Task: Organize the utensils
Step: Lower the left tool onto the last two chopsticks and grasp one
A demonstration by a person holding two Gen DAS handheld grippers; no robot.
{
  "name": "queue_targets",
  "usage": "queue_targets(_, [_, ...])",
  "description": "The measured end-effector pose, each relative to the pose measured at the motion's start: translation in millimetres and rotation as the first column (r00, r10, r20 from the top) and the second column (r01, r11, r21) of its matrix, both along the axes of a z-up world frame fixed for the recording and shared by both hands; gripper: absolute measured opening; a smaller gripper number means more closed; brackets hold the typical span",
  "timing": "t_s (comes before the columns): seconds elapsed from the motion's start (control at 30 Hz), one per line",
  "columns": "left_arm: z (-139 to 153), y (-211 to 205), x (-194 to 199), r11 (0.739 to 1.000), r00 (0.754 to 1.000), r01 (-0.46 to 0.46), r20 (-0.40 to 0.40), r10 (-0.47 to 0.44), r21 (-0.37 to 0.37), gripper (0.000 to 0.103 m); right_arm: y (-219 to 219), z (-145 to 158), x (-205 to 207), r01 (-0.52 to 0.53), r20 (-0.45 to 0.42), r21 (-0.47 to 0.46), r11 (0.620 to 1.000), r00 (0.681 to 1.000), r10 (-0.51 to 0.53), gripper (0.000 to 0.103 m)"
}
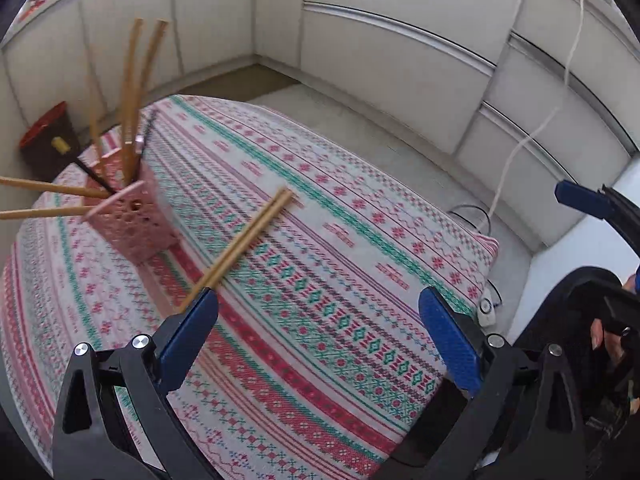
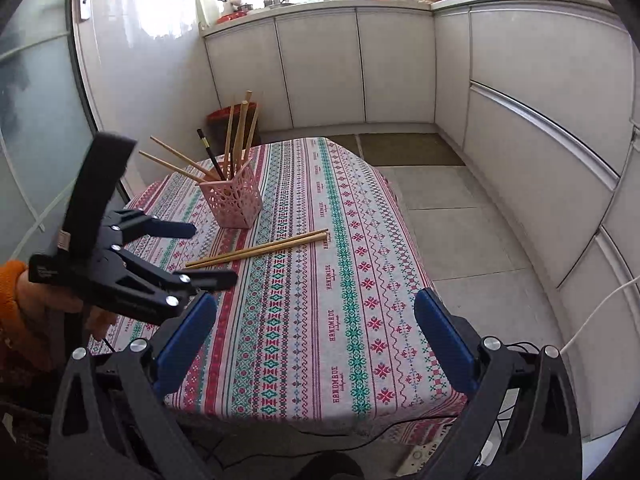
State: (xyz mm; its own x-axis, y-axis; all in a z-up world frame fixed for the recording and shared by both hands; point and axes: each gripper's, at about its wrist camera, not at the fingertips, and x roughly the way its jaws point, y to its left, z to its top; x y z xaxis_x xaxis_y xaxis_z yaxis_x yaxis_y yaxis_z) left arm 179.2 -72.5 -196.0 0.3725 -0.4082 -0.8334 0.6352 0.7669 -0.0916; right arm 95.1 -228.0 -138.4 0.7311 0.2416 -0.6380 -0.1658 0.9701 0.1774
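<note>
Chopsticks (image 2: 258,251) wait beside holder (image 2: 233,197).
Both grippers, left (image 1: 318,320) and right (image 2: 316,332), gape empty; left should pinch the pair mid-length.

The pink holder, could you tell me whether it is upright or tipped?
Upright: the holder stands on its base on the tablecloth, chopsticks sticking up out of it.

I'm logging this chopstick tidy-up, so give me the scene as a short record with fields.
surface: table with patterned tablecloth
holder: pink basket, upright, several chopsticks standing in it
loose items: chopstick pair lying flat on the cloth beside the basket
left gripper: open, empty, near the pair
right gripper: open, empty
</note>
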Motion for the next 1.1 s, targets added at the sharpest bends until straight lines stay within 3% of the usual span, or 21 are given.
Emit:
queue_targets(0.17, [-19,-35,27,0.990,0.986,0.138,-0.092,-0.138,-0.009,0.096,-23,-2,-4,0.037,0.017,0.093,0.995,0.999,-0.039,0.096])
queue_targets(0.33, [-29,-55,80,0.989,0.971,0.129,-0.194,-0.141,-0.073,0.096,-38,-2,-3,0.070,0.026,0.147,0.987,0.997,-0.075,0.096])
queue_targets(0.53, [-51,-72,117,0.992,0.966,0.120,-0.228,-0.124,-0.031,0.096,-49,-7,6,0.083,0.005,0.174,0.981,0.996,-0.086,0.096])
queue_targets(0.87, [-73,-100,131,0.976,0.957,0.205,-0.223,-0.185,0.072,0.095,-69,-16,19,0.129,-0.047,0.292,0.948,0.992,-0.121,0.096])
queue_targets(1.1, [-92,-99,140,0.961,0.940,0.242,-0.277,-0.199,0.131,0.093,-76,-22,25,0.157,-0.095,0.341,0.927,0.987,-0.132,0.096])
